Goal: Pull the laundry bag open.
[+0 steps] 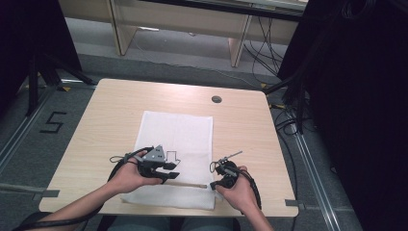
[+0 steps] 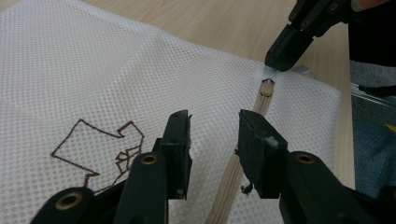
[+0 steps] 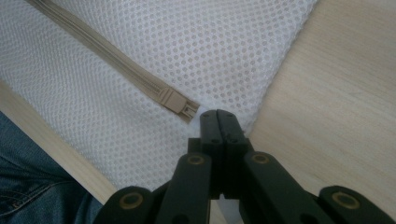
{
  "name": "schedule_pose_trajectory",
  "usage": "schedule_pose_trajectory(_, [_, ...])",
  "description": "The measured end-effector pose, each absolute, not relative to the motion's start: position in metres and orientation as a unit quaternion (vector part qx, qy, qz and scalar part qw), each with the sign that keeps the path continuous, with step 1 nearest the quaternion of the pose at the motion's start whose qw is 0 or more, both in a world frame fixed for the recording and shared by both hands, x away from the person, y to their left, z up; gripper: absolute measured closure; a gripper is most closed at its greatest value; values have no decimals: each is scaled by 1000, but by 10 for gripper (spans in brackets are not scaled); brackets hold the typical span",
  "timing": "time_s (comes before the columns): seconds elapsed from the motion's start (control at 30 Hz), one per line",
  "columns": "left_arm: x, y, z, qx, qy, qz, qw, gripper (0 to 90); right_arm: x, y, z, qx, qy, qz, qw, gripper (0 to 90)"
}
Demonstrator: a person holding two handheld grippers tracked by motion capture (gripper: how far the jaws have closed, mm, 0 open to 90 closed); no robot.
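Note:
A white mesh bag [image 1: 175,132] lies flat on the wooden table [image 1: 110,110], with a tan zipper [image 1: 187,184] along its near edge. My left gripper [image 1: 171,172] hovers low over the bag [image 2: 93,70]; its jaws [image 2: 212,140] stand open, straddling the zipper [image 2: 261,100] without pressing it. My right gripper [image 1: 213,185] sits at the zipper's right end. Its jaws [image 3: 218,115] are shut just beyond the tan slider [image 3: 175,101]. In the left gripper view the right gripper [image 2: 282,58] pinches a small silver pull tab [image 2: 285,72] at the slider [image 2: 267,87].
A brown embroidered outline [image 2: 100,144] marks the bag beside my left gripper. A round dark grommet [image 1: 216,99] sits in the table's far right part. The near table edge runs close under both hands, with a person's jeans [image 3: 28,186] below it. Cables and dark stands surround the table.

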State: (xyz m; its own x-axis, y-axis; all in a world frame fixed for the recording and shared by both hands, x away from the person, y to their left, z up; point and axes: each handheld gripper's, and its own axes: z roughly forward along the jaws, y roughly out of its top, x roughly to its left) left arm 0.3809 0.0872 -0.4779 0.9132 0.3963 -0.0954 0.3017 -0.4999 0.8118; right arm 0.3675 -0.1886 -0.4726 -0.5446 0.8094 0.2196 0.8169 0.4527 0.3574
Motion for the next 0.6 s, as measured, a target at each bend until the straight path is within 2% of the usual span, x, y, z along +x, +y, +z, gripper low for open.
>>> schedule_pose_trajectory(0.17, [378,78,-478,868,200,34,453,684,369,-184,-478,-477,-855,-202,10,900])
schedule_pose_trajectory(0.6, [375,39,-484,886,161,14,435,719,366,-178,-479,-466,-865,-189,-1,900])
